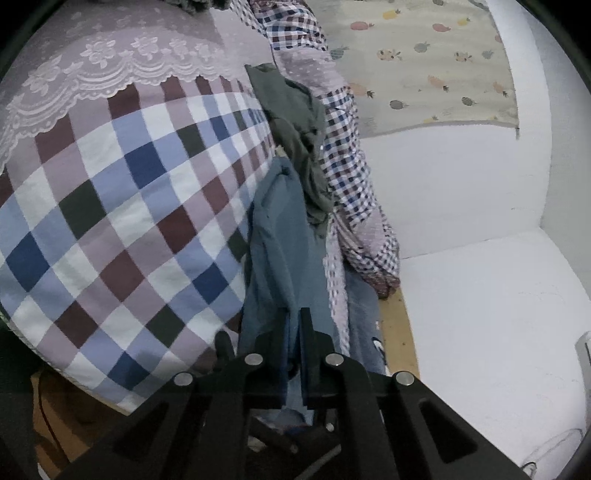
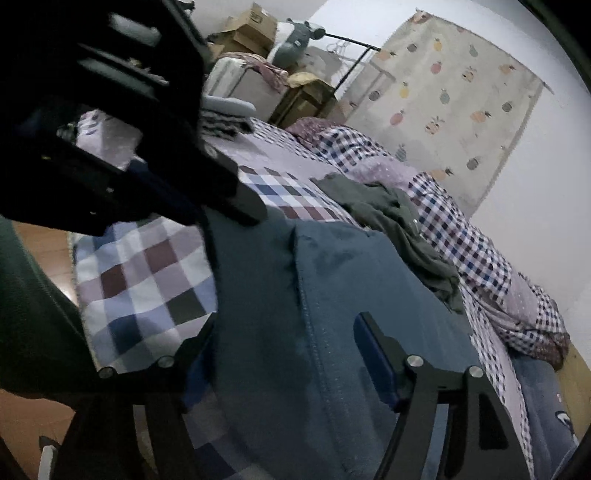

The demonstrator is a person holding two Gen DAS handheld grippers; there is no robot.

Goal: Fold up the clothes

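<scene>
A blue garment [image 1: 280, 240] hangs over the edge of a bed with a large-check cover [image 1: 129, 203]. My left gripper [image 1: 295, 317] is shut on a fold of it, with cloth pinched between the pads. In the right wrist view the same blue garment [image 2: 351, 277] spreads over the check cover [image 2: 147, 266]. My left gripper [image 2: 251, 210] clamps its upper edge. My right gripper [image 2: 288, 339] stands open, its fingers wide on either side of the cloth without pressing it. A crumpled olive-green garment [image 1: 299, 129] [image 2: 388, 210] lies just beyond.
A small-check quilt [image 1: 343, 147] [image 2: 461, 229] is bunched along the bed's wall side. A fruit-print cloth [image 1: 424, 66] [image 2: 454, 92] hangs on the white wall. Pale denim [image 1: 364, 306] [image 2: 543, 398] drapes toward the wooden floor [image 1: 399, 325]. Folded clothes [image 2: 225, 118] and boxes [image 2: 251, 26] sit at the far end.
</scene>
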